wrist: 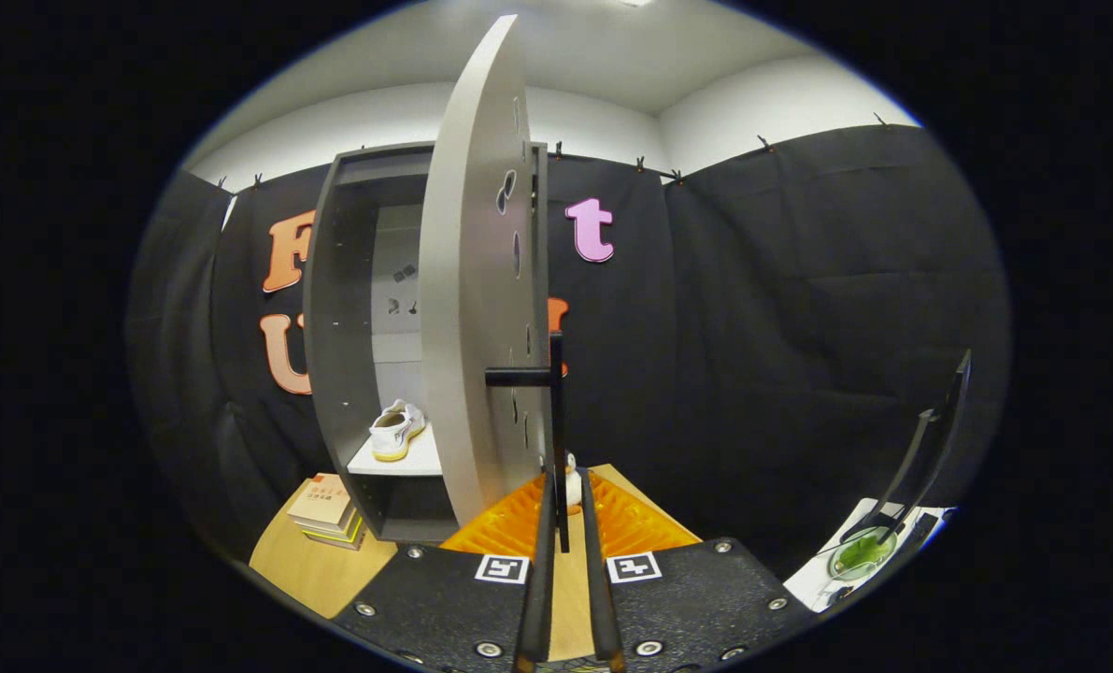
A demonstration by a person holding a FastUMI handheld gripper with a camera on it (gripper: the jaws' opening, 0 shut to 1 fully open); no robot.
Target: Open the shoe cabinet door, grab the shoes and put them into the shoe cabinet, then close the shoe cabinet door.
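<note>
Shoe cabinet door [467, 299] stands edge-on just ahead of our claw [563, 486], swung wide open; its black handle [554, 411], long axis upright, sits between the nearly closed fingers [539, 561], clenched on it as far as we can judge. The shoes [395, 430] already rest on the cabinet shelf [406, 460] beyond and to the left, so we judge closing comes next, swinging the door leftward

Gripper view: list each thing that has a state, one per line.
Cabinet door: swung open, seen nearly edge-on.
Door handle: clamped between the fingers.
Gripper: shut on the door handle.
White shoe: on the cabinet shelf, upright.
Books: stacked beside the cabinet.
</note>
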